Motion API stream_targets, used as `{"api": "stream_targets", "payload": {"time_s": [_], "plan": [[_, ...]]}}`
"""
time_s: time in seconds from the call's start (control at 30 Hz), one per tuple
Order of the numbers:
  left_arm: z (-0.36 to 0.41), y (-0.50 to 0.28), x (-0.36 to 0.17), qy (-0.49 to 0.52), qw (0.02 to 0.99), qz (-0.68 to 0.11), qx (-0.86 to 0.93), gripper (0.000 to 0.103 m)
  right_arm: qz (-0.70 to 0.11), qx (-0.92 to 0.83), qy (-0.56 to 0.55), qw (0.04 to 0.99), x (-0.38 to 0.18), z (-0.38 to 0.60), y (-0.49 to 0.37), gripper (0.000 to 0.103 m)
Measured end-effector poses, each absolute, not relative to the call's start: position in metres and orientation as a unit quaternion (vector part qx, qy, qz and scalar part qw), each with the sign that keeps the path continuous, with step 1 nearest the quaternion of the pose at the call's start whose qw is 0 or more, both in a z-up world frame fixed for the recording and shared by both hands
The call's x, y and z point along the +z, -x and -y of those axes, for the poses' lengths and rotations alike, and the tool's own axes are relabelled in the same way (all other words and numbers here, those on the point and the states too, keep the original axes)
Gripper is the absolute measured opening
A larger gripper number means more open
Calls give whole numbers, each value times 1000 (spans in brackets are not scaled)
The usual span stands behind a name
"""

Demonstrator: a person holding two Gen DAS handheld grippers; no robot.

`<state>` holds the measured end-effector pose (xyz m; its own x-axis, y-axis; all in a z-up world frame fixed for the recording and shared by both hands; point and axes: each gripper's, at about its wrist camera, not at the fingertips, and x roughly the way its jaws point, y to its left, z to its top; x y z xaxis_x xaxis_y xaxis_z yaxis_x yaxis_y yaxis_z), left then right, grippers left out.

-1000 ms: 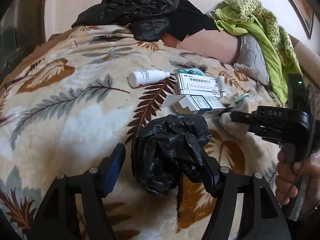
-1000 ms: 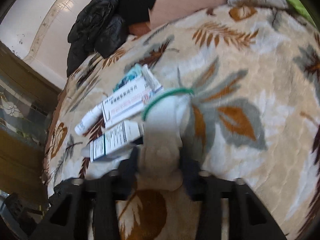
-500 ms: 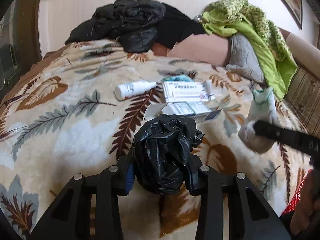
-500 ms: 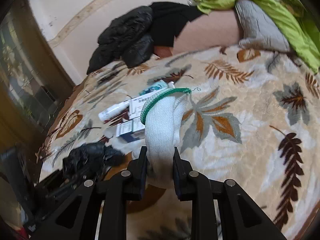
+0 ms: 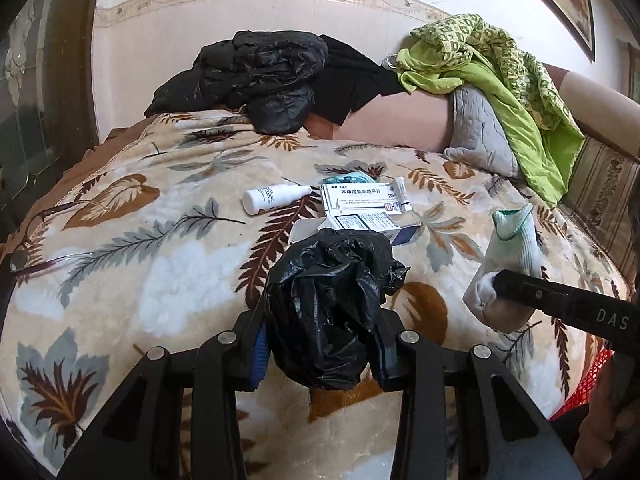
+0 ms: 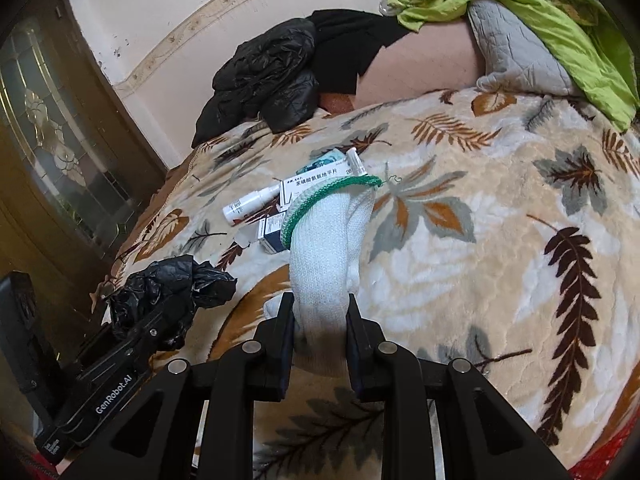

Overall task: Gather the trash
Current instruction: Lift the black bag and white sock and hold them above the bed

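At the centre of the left wrist view, on a bed under a leaf-patterned blanket (image 5: 132, 264), lie a white bottle (image 5: 274, 197) and medicine boxes (image 5: 362, 200). The left gripper (image 5: 320, 350) jaws pinch a black plastic bag (image 5: 328, 304). The right gripper (image 6: 320, 326) jaws pinch a white sock (image 6: 324, 248). A black jacket (image 5: 256, 80) lies by the wall at the upper centre.

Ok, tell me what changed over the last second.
The left gripper closed on the crumpled black bag and lifted it. The right gripper, already clamping the white sock, raised it off the blanket. The spray bottle and medicine boxes stayed put.
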<state>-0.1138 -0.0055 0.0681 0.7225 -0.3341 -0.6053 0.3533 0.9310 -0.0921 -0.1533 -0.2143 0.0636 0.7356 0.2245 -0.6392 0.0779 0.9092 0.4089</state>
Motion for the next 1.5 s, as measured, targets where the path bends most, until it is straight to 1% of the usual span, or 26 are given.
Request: {"api": "stream_targets", "payload": {"time_s": [0.4,1.5], "plan": [[16,107,64,-37,930,-314,-188,38,-365,44,-231,901,58,222,149,24],[20,116,67,-44,933,-298,-197,38,-357,47,-232,904,62,224,154,24]]}}
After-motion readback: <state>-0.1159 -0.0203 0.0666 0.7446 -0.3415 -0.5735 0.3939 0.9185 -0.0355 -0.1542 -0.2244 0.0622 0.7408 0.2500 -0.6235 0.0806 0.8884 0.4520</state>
